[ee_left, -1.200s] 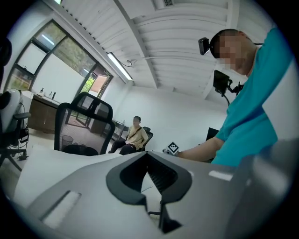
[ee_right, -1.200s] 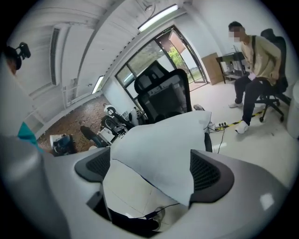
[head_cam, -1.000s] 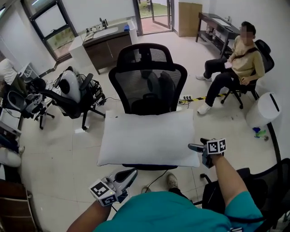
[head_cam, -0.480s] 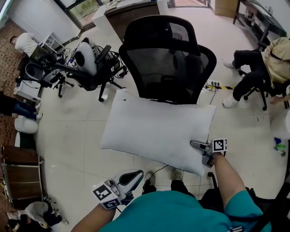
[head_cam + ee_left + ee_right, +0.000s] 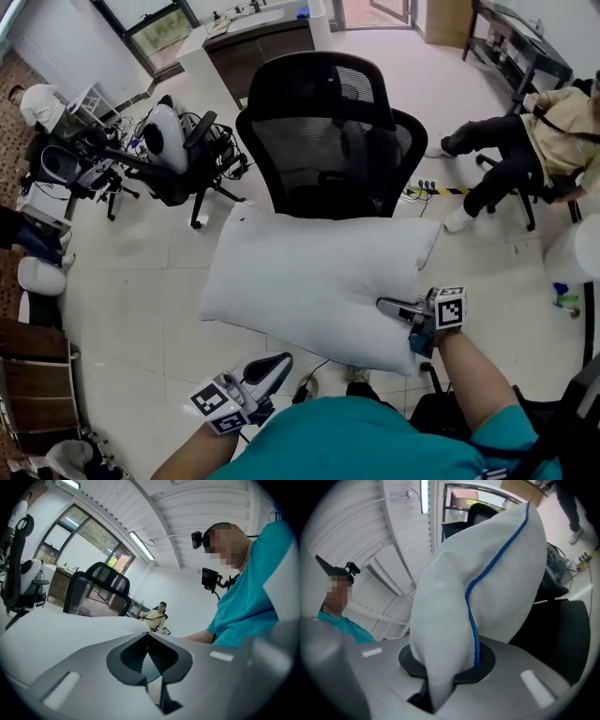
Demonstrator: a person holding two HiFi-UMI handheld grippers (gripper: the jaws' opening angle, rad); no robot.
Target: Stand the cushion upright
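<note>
A white cushion (image 5: 309, 281) with blue piping lies across the seat of a black mesh office chair (image 5: 328, 141). Its near right corner is raised. My right gripper (image 5: 389, 307) holds that corner: its jaws are closing and the fabric (image 5: 487, 583) is pinched between the pads, with the cushion rising in front of the right gripper view. My left gripper (image 5: 272, 364) hangs below the cushion's near left edge, apart from it, its jaws together with nothing between them. In the left gripper view the cushion (image 5: 56, 630) spreads beyond that gripper (image 5: 147, 641).
A person (image 5: 553, 131) sits on a chair at the right. A second chair loaded with equipment (image 5: 169, 150) stands at the left. A power strip (image 5: 431, 187) lies on the floor behind the chair, a white bin (image 5: 577, 253) stands at the right edge.
My right gripper went from open beside the cushion's right corner to closed on it, and has pushed in and lifted that corner. The left gripper has hardly moved.
</note>
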